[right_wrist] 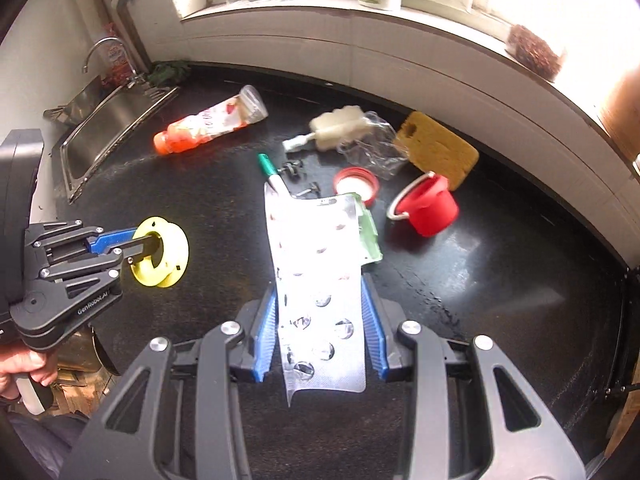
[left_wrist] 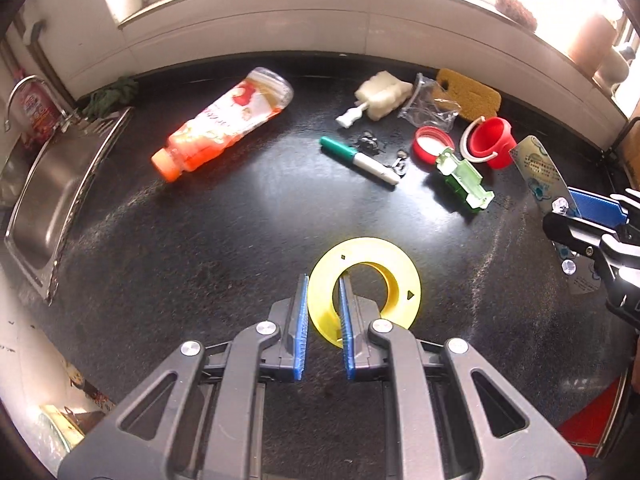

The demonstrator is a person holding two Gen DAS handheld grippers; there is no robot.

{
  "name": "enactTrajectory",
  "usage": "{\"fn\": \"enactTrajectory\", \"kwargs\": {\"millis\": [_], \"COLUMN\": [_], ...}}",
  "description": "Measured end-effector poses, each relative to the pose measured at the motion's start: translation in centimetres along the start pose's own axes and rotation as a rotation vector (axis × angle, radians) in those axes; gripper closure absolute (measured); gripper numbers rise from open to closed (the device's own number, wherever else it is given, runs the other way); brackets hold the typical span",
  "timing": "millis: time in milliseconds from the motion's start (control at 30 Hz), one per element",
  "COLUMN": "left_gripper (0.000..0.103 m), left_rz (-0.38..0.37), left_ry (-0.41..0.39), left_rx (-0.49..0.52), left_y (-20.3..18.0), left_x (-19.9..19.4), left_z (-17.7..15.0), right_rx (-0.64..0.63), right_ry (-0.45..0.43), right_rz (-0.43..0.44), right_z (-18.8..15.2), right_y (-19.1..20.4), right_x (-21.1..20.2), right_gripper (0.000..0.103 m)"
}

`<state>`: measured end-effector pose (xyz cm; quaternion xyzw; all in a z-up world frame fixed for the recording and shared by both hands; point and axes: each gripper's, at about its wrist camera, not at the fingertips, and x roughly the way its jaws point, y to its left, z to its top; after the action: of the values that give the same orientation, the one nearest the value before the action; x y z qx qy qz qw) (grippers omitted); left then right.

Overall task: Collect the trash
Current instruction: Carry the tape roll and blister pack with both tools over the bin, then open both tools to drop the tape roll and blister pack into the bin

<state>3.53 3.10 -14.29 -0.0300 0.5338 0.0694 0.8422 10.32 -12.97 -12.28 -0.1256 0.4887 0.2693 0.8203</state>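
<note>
My left gripper (left_wrist: 323,292) is shut on the rim of a yellow plastic spool (left_wrist: 372,264), with one finger through its hole; the spool also shows in the right wrist view (right_wrist: 168,250). My right gripper (right_wrist: 320,304) is shut on an empty silver pill blister pack (right_wrist: 316,276), held above the black counter; the pack also shows in the left wrist view (left_wrist: 540,168). On the counter lie an orange drink bottle (left_wrist: 224,124), a crumpled clear wrapper (left_wrist: 430,106), a red lid (left_wrist: 432,146), a green marker (left_wrist: 358,160) and a green plastic piece (left_wrist: 464,180).
A steel sink (left_wrist: 48,196) with a tap is at the left. A white brush sponge (left_wrist: 382,94), a yellow sponge (left_wrist: 468,94) and a red toy bucket (left_wrist: 490,142) lie near the back wall. Small metal clips (left_wrist: 370,144) lie by the marker. The counter's right edge (right_wrist: 624,320) is close.
</note>
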Motion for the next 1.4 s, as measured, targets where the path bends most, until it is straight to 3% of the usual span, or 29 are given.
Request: {"fn": "enactTrajectory", "kwargs": {"millis": [267,533,700,867,1000,1267,1400], "left_gripper": [0.089,0.089,0.089,0.089,0.089,0.089,0.089], "left_rz": [0.154,0.292,0.313,0.276,0.202,0.146,0.161], "left_ry": [-0.029,0.021,0.066,0.104,0.106,0.119,0.130], "left_rx": [-0.271,-0.604,-0.747,-0.839,-0.899,-0.905,-0.872], "left_y": [12.5,24.8,29.5,32.0,33.0,33.8,34.1], "left_x": [-5.3,-9.0,-8.5,-4.8,-1.2,3.7,4.9], "left_z": [-6.9,-19.4,-27.3,-33.4,-36.6,-38.6,-38.7], "right_rx": [-0.264,-0.514,-0.601,-0.622,-0.651,-0.670,-0.665], "right_ry": [0.000,0.065,0.157,0.257,0.303,0.373,0.387], "right_rz": [0.218,0.443,0.522,0.532,0.516,0.459,0.445], "right_z": [2.3,0.9,-2.1,-5.1,-7.4,-10.3,-10.6], "right_y": [16.5,34.9,43.1,48.3,50.7,53.5,54.2], "right_x": [0.9,2.3,4.6,8.8,12.2,17.2,18.6], "right_gripper": [0.064,0.064,0.064,0.064,0.063,0.062,0.061]}}
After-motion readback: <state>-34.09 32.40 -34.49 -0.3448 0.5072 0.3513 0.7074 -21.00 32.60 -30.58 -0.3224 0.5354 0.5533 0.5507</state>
